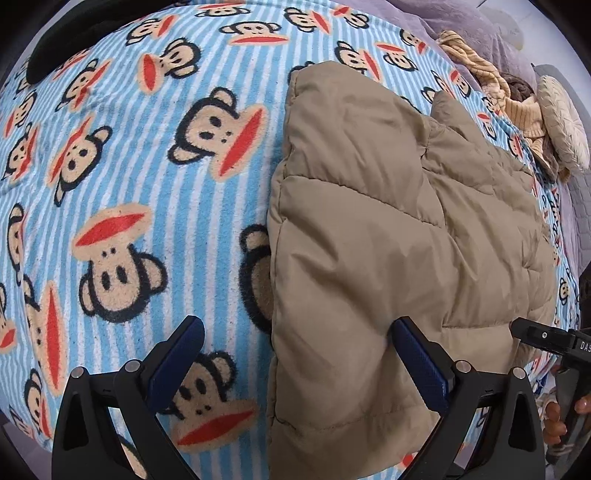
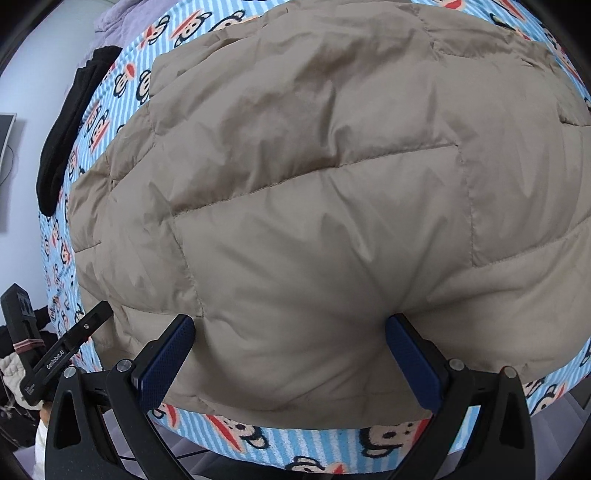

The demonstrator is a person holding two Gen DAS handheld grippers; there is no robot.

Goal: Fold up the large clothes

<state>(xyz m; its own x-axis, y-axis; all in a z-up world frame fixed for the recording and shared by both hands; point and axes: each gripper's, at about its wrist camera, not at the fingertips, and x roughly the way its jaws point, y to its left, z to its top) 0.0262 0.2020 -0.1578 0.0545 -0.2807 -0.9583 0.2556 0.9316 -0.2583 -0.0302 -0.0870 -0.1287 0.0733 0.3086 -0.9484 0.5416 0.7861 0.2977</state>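
Observation:
A tan quilted puffer jacket (image 1: 388, 229) lies folded on a blue-striped monkey-print blanket (image 1: 147, 166). My left gripper (image 1: 299, 339) is open over the jacket's near left edge, its left finger above the blanket and its right finger above the jacket. In the right wrist view the jacket (image 2: 332, 184) fills most of the frame. My right gripper (image 2: 290, 336) is open, its fingers spread wide over the jacket's near edge with nothing pinched. The right gripper (image 1: 543, 339) also shows at the right edge of the left wrist view, and the left gripper (image 2: 74, 332) at the lower left of the right wrist view.
A black garment (image 2: 62, 147) lies along the blanket's left edge. Yellow-striped clothes (image 1: 491, 88) and a round cream cushion (image 1: 561, 122) sit at the far right, beside a purple cover (image 1: 461, 26). The blanket's (image 2: 314, 439) front edge is just under the right gripper.

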